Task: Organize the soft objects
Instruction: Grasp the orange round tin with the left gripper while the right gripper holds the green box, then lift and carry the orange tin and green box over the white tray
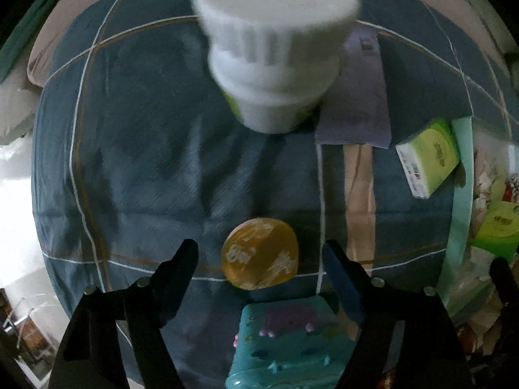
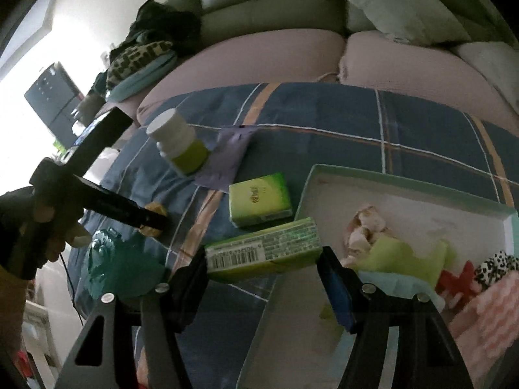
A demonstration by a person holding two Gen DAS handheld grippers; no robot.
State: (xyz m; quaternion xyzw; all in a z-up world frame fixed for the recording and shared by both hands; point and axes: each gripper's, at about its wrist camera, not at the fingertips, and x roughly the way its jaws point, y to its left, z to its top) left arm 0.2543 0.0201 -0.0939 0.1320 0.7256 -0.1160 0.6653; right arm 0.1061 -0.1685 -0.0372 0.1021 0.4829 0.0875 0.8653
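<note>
Right gripper (image 2: 262,278) clamped on a green tissue pack (image 2: 264,254), jaws shut against its ends, held over the near-left corner of the mint tray (image 2: 405,180) on the bed. Left gripper (image 1: 259,272) with jaws apart, above a yellow round sponge (image 1: 259,253) on the plaid quilt (image 1: 146,162). Second tissue pack (image 2: 259,199) flat beside the tray's left edge.

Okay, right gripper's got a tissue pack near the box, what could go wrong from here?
1. The right gripper holds the green tissue pack only by its ends, so it may slip or buckle before reaching the box.
2. The white-capped bottle looks tilted and blurred, so it may be falling.
</note>
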